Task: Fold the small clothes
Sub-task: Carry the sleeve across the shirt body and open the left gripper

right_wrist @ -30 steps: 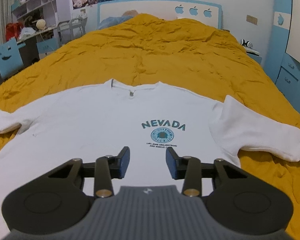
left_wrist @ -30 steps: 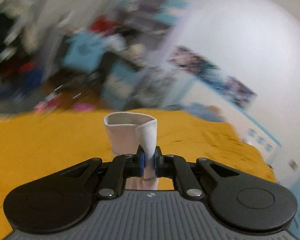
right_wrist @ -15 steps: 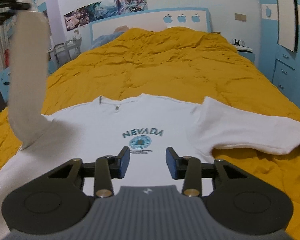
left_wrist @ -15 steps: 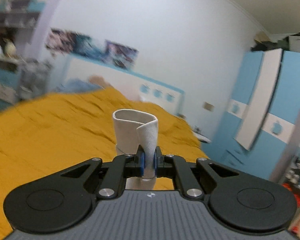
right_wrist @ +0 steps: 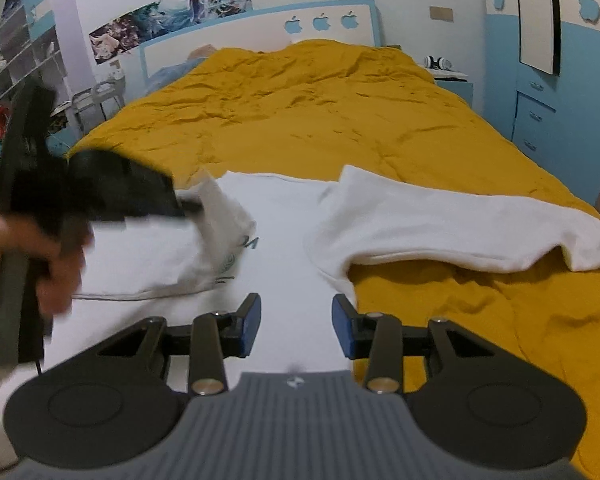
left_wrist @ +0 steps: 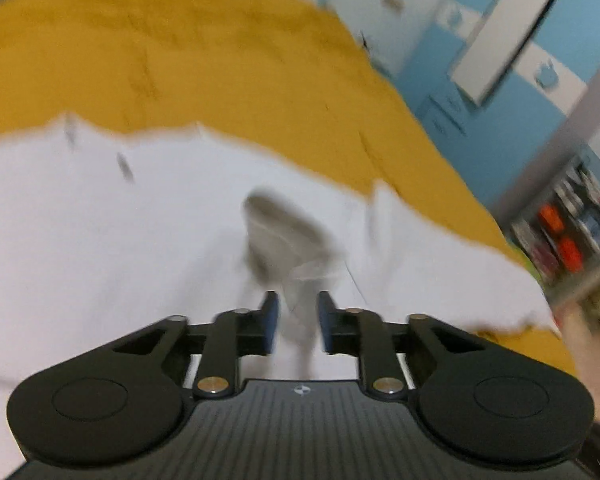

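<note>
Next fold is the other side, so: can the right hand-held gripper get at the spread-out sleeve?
Probably yes: the right hand-held gripper stands open and empty, and the sleeve lies uncovered on the bedspread.

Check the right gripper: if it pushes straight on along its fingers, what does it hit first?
Most likely the white long-sleeved cotton shirt spread on the mustard-yellow quilted bedspread. The right gripper stands open, tilted down, with bare shirt front directly ahead between its fingers. Nothing else seems to lie in that line, though depth is unclear.

Two black grippers: left gripper, right gripper. Blue pads on fingertips, brass-coloured screws, grey ribbed bodies with small white logo.
</note>
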A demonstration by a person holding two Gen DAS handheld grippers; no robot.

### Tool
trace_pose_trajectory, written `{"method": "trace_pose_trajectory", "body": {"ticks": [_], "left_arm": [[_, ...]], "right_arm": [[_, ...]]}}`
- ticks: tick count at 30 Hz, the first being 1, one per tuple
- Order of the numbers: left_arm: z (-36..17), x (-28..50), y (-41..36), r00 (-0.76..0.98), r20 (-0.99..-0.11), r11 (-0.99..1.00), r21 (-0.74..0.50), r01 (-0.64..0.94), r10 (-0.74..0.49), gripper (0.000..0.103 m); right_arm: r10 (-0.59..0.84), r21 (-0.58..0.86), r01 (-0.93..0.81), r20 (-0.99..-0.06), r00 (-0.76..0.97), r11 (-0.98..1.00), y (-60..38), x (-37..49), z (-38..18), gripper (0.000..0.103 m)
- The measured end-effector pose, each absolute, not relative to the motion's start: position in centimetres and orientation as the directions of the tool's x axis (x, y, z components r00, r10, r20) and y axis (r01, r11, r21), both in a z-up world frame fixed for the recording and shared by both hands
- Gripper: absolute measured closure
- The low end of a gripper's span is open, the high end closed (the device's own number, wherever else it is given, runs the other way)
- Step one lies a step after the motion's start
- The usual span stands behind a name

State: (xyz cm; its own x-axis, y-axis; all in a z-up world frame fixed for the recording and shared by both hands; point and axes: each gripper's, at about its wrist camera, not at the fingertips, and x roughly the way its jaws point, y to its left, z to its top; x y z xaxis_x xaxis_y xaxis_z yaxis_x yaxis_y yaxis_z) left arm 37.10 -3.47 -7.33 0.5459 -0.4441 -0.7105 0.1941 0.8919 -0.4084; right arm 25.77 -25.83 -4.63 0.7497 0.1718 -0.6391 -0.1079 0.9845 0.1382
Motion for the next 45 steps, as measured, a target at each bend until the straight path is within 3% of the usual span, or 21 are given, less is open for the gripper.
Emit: {"method": "trace_pose_trajectory", "body": {"ticks": [5, 8, 13, 18, 23, 25, 26, 27, 32, 35, 40, 42, 43, 44, 45], "left_arm": [[-5.3, 35.0, -0.1, 0.524, -0.647, 0.832, -0.446, 0.329, -0.554, 0.048], [-3.4, 34.0, 4.1, 0.566, -0.612, 0.832, -0.451, 0.324, -0.552, 0.046], [-2.1, 34.4, 12.1, 0.695, -0.628, 0.927, -0.341, 0.159, -0.35, 0.046], [-3.9, 36.2, 21.1, 0.722, -0.675, 0.947, -0.309, -0.086, -0.154, 0.046], [-7.4, 36.2, 24.6, 0.674, -0.731, 0.939, -0.295, -0.177, -0.103, 0.049], [-9.2, 35.8, 25.8, 0.647, -0.757, 0.938, -0.284, -0.197, -0.093, 0.059], [-9.9, 35.8, 25.8, 0.631, -0.771, 0.94, -0.27, -0.208, -0.082, 0.068], [-10.3, 35.6, 25.7, 0.622, -0.779, 0.942, -0.261, -0.213, -0.075, 0.075], [-11.6, 34.9, 25.4, 0.635, -0.771, 0.949, -0.238, -0.206, -0.056, 0.09], [-12.1, 34.8, 25.7, 0.631, -0.773, 0.943, -0.249, -0.219, -0.057, 0.091], [-11.5, 34.9, 25.7, 0.624, -0.779, 0.946, -0.247, -0.209, -0.065, 0.089], [-10.6, 34.9, 26.4, 0.65, -0.756, 0.936, -0.278, -0.214, -0.076, 0.082], [-10.2, 35.1, 26.9, 0.668, -0.739, 0.928, -0.302, -0.221, -0.081, 0.079], [-10.0, 35.5, 27.3, 0.682, -0.727, 0.918, -0.322, -0.231, -0.084, 0.074], [-9.8, 36.1, 27.9, 0.694, -0.715, 0.903, -0.35, -0.25, -0.085, 0.072]], "right_arm": [[0.157, 0.118, -0.105, -0.651, 0.743, 0.987, -25.6, 26.7, -4.6, 0.066], [0.173, 0.121, -0.124, -0.655, 0.735, 0.985, -25.2, 27.9, -4.6, 0.066], [0.219, 0.146, -0.163, -0.669, 0.71, 0.976, -24.1, 32.4, -5.1, 0.067], [0.224, 0.191, -0.123, -0.714, 0.664, 0.974, -24.0, 37.4, -7.4, 0.08], [0.233, 0.206, -0.118, -0.74, 0.63, 0.971, -23.4, 40.6, -9.2, 0.081], [0.199, 0.173, -0.101, -0.768, 0.609, 0.98, -22.9, 42.0, -10.4, 0.082], [0.19, 0.165, -0.096, -0.784, 0.591, 0.982, -22.6, 42.4, -11.1, 0.096], [0.185, 0.16, -0.094, -0.792, 0.582, 0.983, -22.3, 42.6, -11.6, 0.103], [0.204, 0.173, -0.112, -0.717, 0.666, 0.978, -23.5, 40.6, -9.0, 0.103], [0.221, 0.203, -0.105, -0.713, 0.666, 0.973, -24.8, 39.3, -8.0, 0.103], [0.225, 0.216, -0.085, -0.787, 0.574, 0.973, -25.2, 39.3, -11.5, 0.103], [0.238, 0.246, -0.074, -0.754, 0.612, 0.967, -25.6, 39.4, -10.6, 0.094], [0.242, 0.243, -0.086, -0.744, 0.623, 0.966, -25.4, 39.7, -10.1, 0.085], [0.238, 0.23, -0.096, -0.736, 0.634, 0.968, -25.2, 40.1, -9.7, 0.069], [0.23, 0.212, -0.106, -0.731, 0.642, 0.972, -24.9, 40.6, -9.5, 0.069]]}}
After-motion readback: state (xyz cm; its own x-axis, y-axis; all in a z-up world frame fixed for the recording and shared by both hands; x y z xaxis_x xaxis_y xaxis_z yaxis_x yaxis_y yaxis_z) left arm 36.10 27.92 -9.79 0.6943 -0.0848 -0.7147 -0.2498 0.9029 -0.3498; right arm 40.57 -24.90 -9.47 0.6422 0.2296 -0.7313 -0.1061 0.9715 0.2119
